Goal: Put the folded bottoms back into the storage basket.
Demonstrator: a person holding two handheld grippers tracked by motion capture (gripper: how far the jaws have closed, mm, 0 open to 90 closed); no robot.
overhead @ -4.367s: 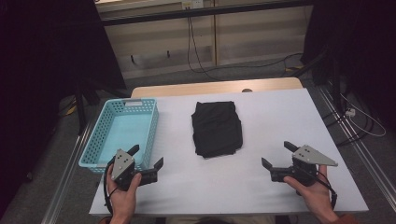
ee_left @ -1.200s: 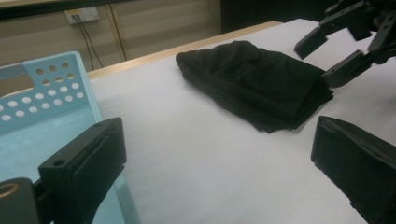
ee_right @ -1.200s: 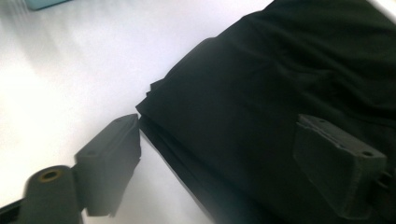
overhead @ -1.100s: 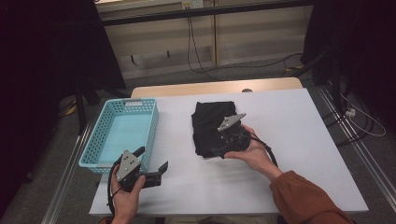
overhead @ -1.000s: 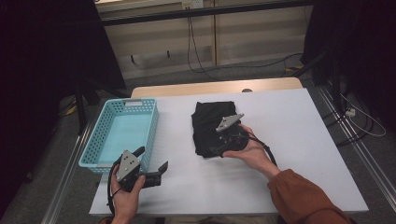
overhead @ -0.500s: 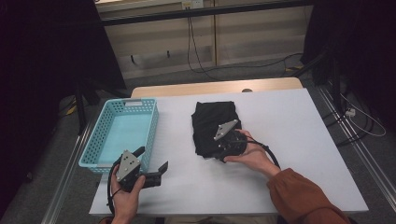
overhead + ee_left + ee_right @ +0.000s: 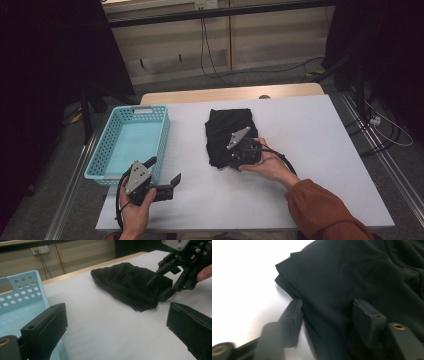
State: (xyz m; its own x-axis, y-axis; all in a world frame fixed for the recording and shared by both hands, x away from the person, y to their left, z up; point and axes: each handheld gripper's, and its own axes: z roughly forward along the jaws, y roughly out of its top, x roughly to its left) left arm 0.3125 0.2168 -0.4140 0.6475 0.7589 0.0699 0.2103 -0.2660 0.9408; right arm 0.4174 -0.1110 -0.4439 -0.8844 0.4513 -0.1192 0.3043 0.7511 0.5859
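A folded black cloth (image 7: pixel 227 129) lies in the middle of the white table (image 7: pixel 310 135). My right gripper (image 7: pixel 230 160) is at the cloth's near edge. In the right gripper view its jaws straddle a near corner of the cloth (image 7: pixel 342 272), one beside the edge and one on top. They have just been closing with the fabric between them, and a gap still shows, so the right gripper (image 7: pixel 328 303) is open. The left gripper view also catches the right gripper (image 7: pixel 156 290) at the cloth (image 7: pixel 125 282). My left gripper (image 7: pixel 164 170) rests open and holds nothing, by the table's near left edge.
A light blue perforated basket (image 7: pixel 127 109) stands at the table's left side, just beyond my left gripper (image 7: pixel 117 320), with its wall (image 7: pixel 22 290) close by. Cables run along the floor behind the table. Bare tabletop lies to the right of the cloth.
The right hand has come from the table's right side to the cloth and settled at its near edge. Its jaws have narrowed around the cloth's corner. The left hand has stayed put.
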